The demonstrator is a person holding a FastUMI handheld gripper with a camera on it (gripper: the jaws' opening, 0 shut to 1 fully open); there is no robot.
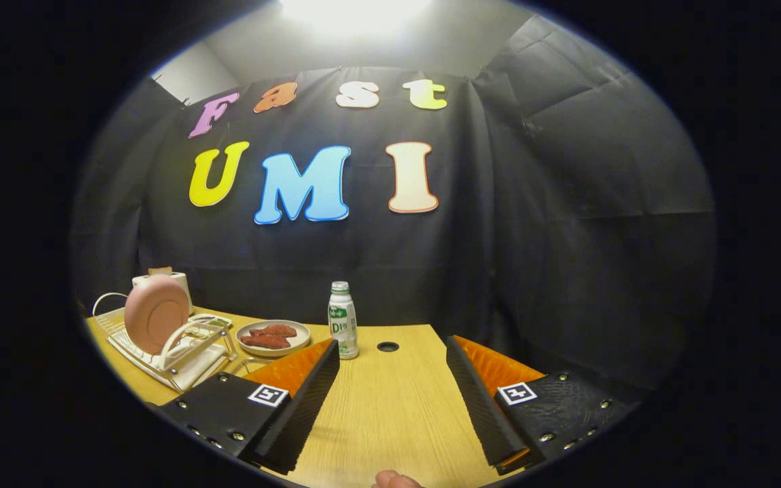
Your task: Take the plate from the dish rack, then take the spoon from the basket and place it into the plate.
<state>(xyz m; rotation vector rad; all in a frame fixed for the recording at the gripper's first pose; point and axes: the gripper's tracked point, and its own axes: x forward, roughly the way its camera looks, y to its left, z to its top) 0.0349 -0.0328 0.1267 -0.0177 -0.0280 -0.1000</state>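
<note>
Tool [390,400] is spread wide, nothing between its fingers, just bare wooden surface [390,420]. The pink plate [156,313] stands upright in the white dish rack [167,352], well left of the drink bottle [342,320]. A food dish [273,337] sits between rack and bottle.

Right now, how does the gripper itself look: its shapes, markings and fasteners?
The gripper has two wedge-shaped fingers with ribbed, grooved inner faces. Each finger sits on a flat textured mounting plate held by small round metal screws. Each plate carries a small square white tag with a black pattern on it. No cables are visible.
</note>
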